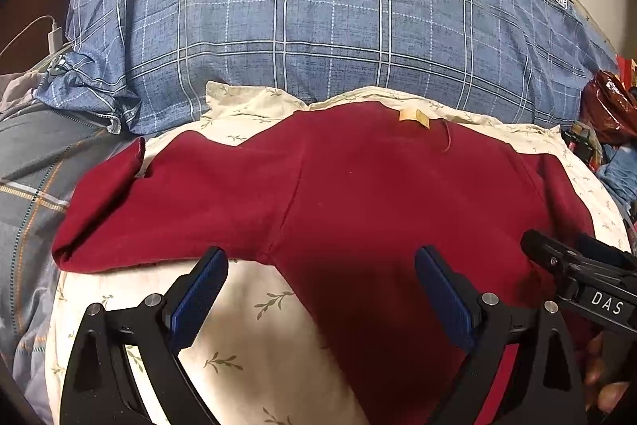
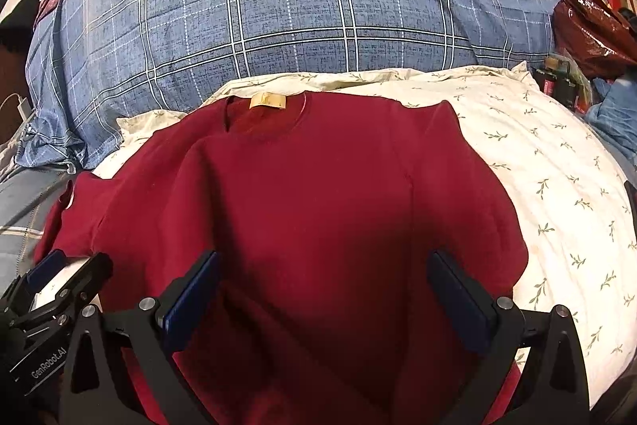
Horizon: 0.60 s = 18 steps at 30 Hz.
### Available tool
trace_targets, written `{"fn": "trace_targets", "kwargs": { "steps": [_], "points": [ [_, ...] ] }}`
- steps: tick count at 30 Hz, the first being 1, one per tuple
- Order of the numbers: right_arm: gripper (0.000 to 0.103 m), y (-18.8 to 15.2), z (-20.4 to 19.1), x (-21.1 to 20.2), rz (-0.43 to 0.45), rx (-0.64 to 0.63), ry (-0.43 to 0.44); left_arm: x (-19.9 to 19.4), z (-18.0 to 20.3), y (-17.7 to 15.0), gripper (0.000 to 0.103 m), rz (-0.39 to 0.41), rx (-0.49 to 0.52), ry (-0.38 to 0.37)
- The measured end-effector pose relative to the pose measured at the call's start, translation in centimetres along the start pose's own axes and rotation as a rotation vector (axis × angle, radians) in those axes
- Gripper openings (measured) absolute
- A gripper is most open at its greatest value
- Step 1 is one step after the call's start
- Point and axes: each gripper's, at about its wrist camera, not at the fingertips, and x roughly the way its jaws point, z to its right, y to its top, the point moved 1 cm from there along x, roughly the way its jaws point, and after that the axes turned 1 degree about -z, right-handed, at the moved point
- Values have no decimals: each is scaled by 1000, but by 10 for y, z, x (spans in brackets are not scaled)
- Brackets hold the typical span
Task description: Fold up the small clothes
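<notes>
Red shirt (image 2: 318, 194) beneath splayed right claw (image 2: 322, 289)

Open cream floral sheet (image 2: 557, 194) right of the red sweater (image 2: 318, 186), wide enough for a gripper, and a smaller bare patch near the left sleeve (image 1: 103, 210). Blocked along the far edge by the bulky blue plaid duvet (image 1: 318, 26). Crowded at the far right corner by a red plastic bag (image 2: 593, 34).

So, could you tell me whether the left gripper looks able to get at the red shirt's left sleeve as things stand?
Probably yes. The left gripper is open, and the sleeve of the dark red shirt lies flat and uncovered on the floral pillow, with nothing between them.
</notes>
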Motion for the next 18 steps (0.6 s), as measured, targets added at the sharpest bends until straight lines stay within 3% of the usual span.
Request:
{"fn": "trace_targets", "kwargs": {
  "steps": [18],
  "points": [
    [103,1,-3,2,-9,-13,22,7,0,1,95,-18,-2,21]
  ]
}}
